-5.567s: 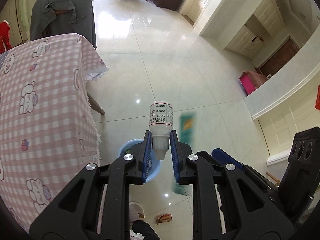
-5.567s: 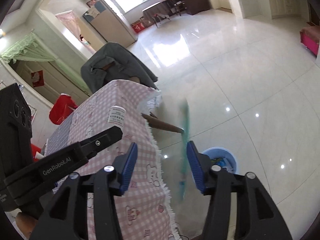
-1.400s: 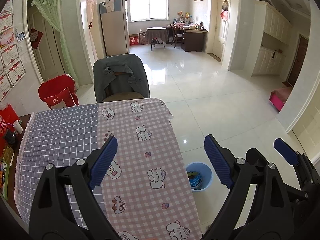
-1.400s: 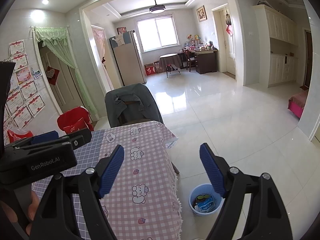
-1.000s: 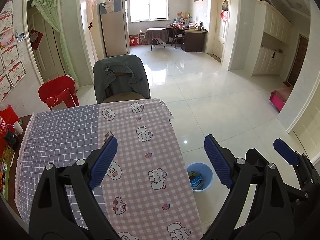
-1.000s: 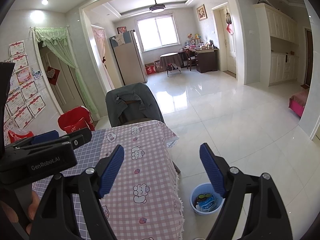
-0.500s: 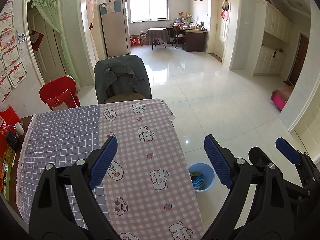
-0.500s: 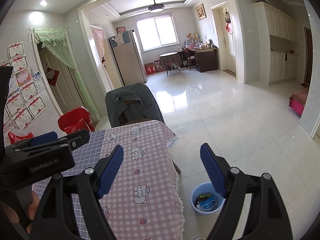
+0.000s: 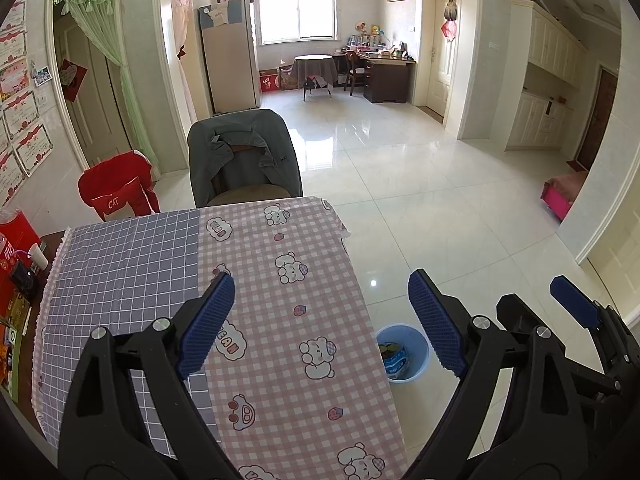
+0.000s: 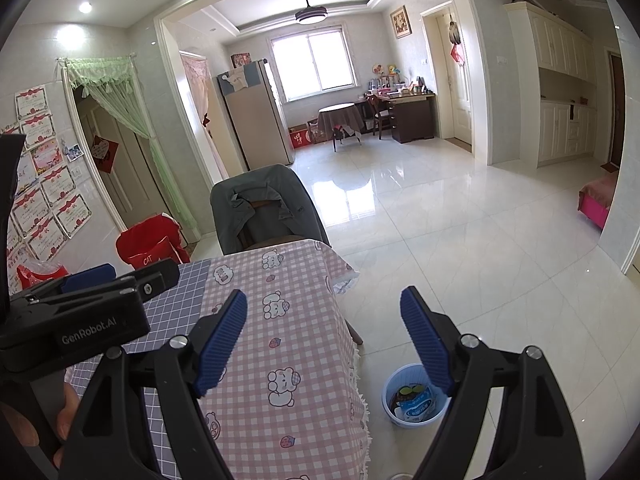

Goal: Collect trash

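Both grippers are held up over the surface [image 9: 280, 320], and both point across it at the room. The left gripper [image 9: 320, 320] has its jaws wide open, with nothing between them. The right gripper [image 10: 324, 340] has its jaws wide open too, and they hold nothing.

The surface has a pink check cloth [image 10: 288, 352] with little bears on it and a purple check cloth [image 9: 120, 272] beside it. The part of both cloths that can be seen is bare. No trash lies there.

The trash is in the bin [image 10: 390, 404]. The bin is a small blue tub on the floor, just beside the edge of the surface, on the right. Inside it are wrappers [image 10: 414, 400], one of them blue and white. What else is in there is too small to tell.

So the job looks done, or very close to done. The trash that can be seen is already in the bin, and both grippers are free.

At the far left edge there are some red and coloured things [image 9: 16, 272] and a small cup [image 9: 38, 256]. It is hard to tell if any of these are trash. If they are, they are what is left to pick up. A chair [image 9: 244, 156] with a grey jacket over it stands at the far end.
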`<state>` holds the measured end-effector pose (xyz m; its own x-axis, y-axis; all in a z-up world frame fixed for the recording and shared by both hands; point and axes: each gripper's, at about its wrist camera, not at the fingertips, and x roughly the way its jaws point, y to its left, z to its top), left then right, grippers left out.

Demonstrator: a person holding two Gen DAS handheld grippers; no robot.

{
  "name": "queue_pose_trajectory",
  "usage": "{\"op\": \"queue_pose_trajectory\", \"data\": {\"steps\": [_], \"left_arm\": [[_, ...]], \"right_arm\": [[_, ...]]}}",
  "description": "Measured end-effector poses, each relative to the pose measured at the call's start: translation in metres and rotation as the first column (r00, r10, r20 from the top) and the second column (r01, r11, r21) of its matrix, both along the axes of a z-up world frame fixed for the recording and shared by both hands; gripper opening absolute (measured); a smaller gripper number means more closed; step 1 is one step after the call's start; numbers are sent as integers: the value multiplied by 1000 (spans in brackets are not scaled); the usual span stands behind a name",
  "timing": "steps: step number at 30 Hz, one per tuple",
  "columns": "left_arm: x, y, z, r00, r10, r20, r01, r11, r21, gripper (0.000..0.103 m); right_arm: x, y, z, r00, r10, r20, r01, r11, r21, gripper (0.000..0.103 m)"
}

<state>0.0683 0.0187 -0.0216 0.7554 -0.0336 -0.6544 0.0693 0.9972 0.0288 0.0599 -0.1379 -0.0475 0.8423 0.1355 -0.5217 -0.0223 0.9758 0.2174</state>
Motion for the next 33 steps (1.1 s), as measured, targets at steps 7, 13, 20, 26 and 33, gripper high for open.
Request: {"op": "queue_pose_trajectory", "data": {"steps": [7,13,20,26,33], "left_arm": [[1,1,1,1000,-1,-2,1,1000,-2,87],[1,1,0,1000,-1,-2,1,1000,-1,87],[1,1,1,1000,-3,-3,3,1000,-3,87],[1,1,1,1000,-2,-3,2,1000,-1,87],[1,1,0,1000,-3,-3,3,1000,-2,87]], "right_arm": [[0,0,0,1000,0,-2,0,1000,3,78],[0,0,0,1000,1,-3,-1,1000,5,78],[-3,1,1,1000,-4,-4,4,1000,11,78],[-4,2,1,1000,-3,-6,3,1000,12,78],[-4,0,0,1000,-4,-8,4,1000,14,78]]}}
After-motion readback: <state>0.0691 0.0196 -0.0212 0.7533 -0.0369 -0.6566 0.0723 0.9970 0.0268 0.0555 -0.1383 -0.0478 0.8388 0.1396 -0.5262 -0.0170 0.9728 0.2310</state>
